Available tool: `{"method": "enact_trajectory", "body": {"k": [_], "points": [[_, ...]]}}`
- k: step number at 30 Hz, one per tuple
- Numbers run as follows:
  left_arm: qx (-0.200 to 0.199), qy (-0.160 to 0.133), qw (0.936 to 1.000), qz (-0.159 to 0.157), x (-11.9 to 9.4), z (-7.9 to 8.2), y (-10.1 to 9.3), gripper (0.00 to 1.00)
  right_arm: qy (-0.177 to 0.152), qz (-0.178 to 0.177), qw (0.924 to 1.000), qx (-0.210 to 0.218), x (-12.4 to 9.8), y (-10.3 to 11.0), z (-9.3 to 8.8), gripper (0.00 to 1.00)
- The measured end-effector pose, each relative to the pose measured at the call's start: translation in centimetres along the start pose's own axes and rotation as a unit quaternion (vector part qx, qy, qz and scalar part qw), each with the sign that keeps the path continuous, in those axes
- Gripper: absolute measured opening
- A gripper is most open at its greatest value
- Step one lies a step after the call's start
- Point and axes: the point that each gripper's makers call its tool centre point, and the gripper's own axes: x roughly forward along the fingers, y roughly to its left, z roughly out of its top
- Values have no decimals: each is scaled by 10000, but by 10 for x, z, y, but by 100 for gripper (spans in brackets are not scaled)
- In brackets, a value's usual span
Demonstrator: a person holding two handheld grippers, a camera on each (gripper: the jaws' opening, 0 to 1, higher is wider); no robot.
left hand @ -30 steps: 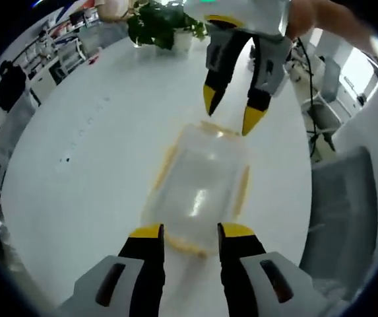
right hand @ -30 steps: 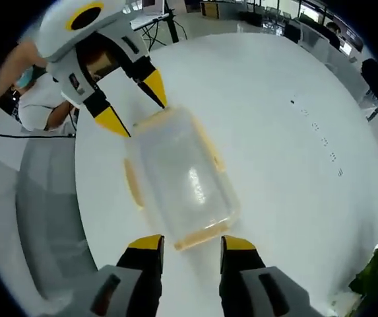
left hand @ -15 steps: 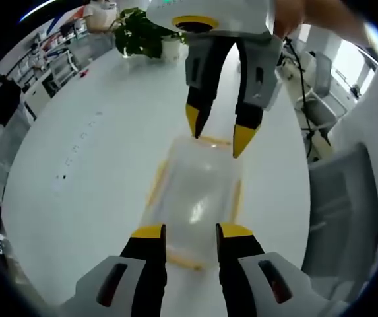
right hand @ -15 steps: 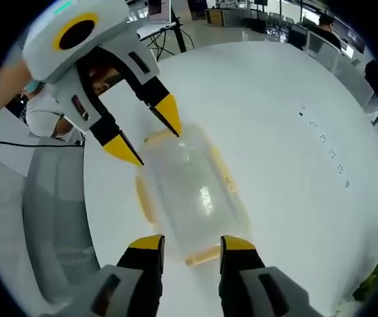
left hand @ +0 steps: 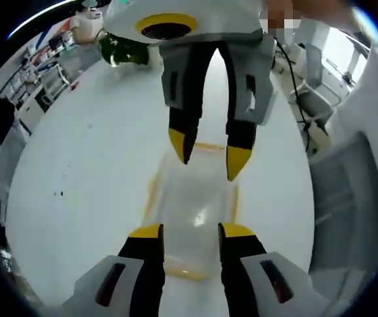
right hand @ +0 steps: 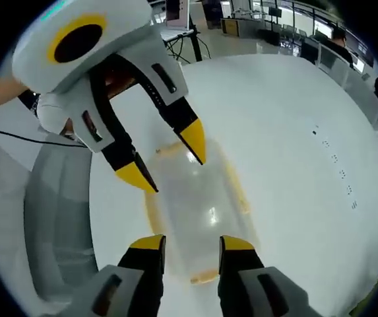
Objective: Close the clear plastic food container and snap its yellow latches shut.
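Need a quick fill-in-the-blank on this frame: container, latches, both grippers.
1. The container rests on a ____ table.
2. Its latches are coloured ____.
3. The jaws of the left gripper and the right gripper both stand ____.
4. In the left gripper view, a potted ____ stands at the table's far end.

Missing words: white; yellow; open; plant

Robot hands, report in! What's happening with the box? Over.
Left gripper open, right gripper open, one at each end of the clear container. Lid on, yellow latches in view along its sides. Nothing in the way. Over.
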Motion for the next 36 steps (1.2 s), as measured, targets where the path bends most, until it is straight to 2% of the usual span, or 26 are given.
{"method": "enact_trajectory", "body": {"k": [12,16,21,36], "points": [[197,-67,9998,-36,9,9,-7,28,-328,-78,9987,-382,4,-2,10,29],[274,-58,9996,-41,11,10,-8,29,-200,-200,9971,-712,8,-4,10,29],[280,-30,9996,7,12,8,-4,27,-295,-155,9972,-669,9,-3,16,29],[279,-55,9996,62,18,11,-5,28,-283,-172,9972,-675,11,-6,14,29]]}}
